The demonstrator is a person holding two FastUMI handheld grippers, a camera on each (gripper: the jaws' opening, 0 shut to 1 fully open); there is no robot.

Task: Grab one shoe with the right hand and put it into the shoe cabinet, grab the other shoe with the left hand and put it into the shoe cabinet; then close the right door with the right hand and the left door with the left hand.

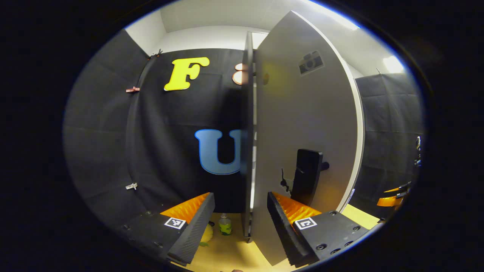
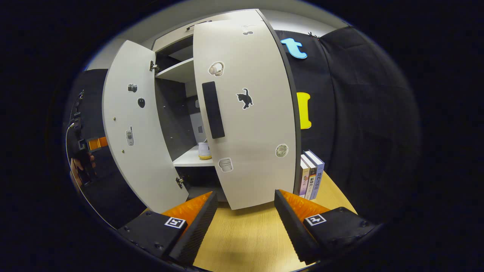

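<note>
My left gripper [image 1: 241, 215] is spread wide and empty, its fingers on either side of the left door's [image 1: 302, 124] leading edge without touching it. That door stands swung out almost edge-on to me, so its grey face with the black handle [image 1: 307, 175] fills the right half of the left gripper view and hides the cabinet interior behind it. Past the edge, low on the wooden desk [image 1: 230, 253], I see a small green bottle [image 1: 225, 224] and a yellow object [image 1: 207, 234] partly hidden behind my left finger; I cannot tell what it is. At the far right rim an orange-and-black shape [image 1: 393, 196] is cut off, probably the other gripper.

My right gripper [image 2: 245, 215] is also released, jaws apart, holding nothing above the desk [image 2: 245, 238]. In the right gripper view the right door [image 2: 245, 113] looks shut or nearly so; from this angle I cannot tell which. The left door [image 2: 132, 128] is wide open. Between them I see a dark slice of the shoe cabinet [image 2: 177, 109], with a small white-and-yellow item [image 2: 204, 150] on a shelf. The shoes I cannot make out; the lower compartment is in shadow and blocked by the doors. Three books [image 2: 312, 173] stand upright just beside the cabinet's right side. At the far left rim, a hand [image 2: 81, 170] holds the other gripper, heavily distorted.
</note>
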